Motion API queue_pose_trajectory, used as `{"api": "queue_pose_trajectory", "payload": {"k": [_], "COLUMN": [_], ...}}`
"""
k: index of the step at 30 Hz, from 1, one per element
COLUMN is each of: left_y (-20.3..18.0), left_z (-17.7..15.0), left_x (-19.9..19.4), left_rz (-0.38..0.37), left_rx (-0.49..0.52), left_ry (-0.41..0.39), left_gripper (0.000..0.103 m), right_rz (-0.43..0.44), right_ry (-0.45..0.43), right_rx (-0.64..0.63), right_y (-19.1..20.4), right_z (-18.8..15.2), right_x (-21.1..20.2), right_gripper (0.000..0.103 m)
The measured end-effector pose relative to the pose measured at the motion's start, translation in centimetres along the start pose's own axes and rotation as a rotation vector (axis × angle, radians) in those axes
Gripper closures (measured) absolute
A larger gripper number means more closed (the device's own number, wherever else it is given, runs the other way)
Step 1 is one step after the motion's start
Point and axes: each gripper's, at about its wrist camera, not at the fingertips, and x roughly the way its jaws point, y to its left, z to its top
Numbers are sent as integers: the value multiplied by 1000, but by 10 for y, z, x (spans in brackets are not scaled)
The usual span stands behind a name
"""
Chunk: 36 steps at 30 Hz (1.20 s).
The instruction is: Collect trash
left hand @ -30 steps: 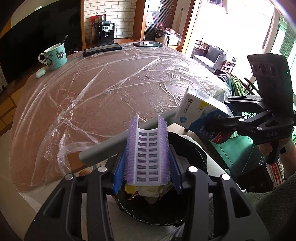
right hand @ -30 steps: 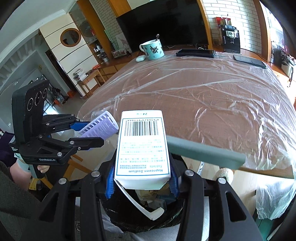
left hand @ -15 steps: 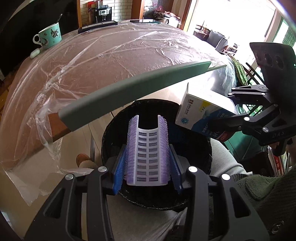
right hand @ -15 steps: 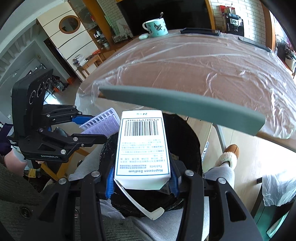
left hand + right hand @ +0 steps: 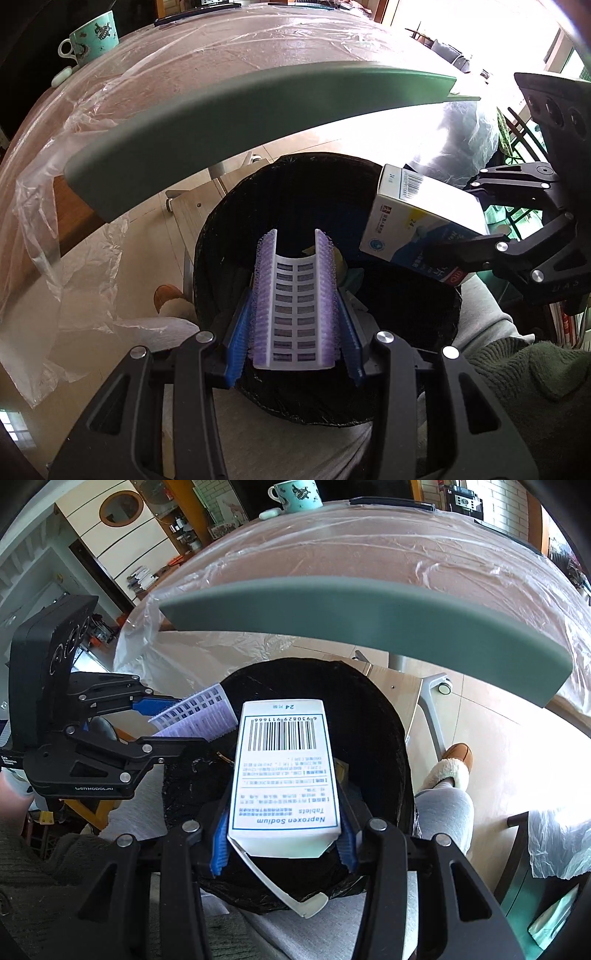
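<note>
- Plastic-covered counter [image 5: 258,48] carries a mug [image 5: 92,31].
- Black trash bin [image 5: 406,314] sits below both grippers.
- Right hand-held gripper [image 5: 284,834] clamps a tablet box [image 5: 284,775] above the bin.
- Left hand-held gripper [image 5: 293,343] clamps a purple hair roller [image 5: 293,306] there.

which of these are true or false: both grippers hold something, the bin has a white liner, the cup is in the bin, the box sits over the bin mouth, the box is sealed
1. Both grippers hold something. True: the left gripper is shut on the purple hair roller, and the right gripper on the tablet box.
2. The bin has a white liner. False: the trash bin is lined in black.
3. The cup is in the bin. False: the teal cup stands on the plastic-covered table.
4. The box sits over the bin mouth. True.
5. The box is sealed. False: its end flap hangs open.
</note>
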Motion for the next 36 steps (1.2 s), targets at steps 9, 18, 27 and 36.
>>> {"api": "queue_pose_trajectory", "payload": {"k": [9,18,27,36], "left_y": [0,4,-7,48], "left_z": [2,4,18,114], "left_x": [25,27,-39,-125], "left_rz": [17,19,-51,163], "left_rx": [-1,-18,17,-81], "left_ry": [44,43,-67,-469], "left_gripper": [59,28,25,2], "right_rz": [-39,-42,-27,-274], "right_ry": [34,33,-112,-406], "right_rx": [1,34,-43,110], "right_y": [-3,-7,7,-72], "right_z": [-2,-5,10,122], "right_x": [23,28,-44,-106], "right_gripper": [58,30,15,4]}}
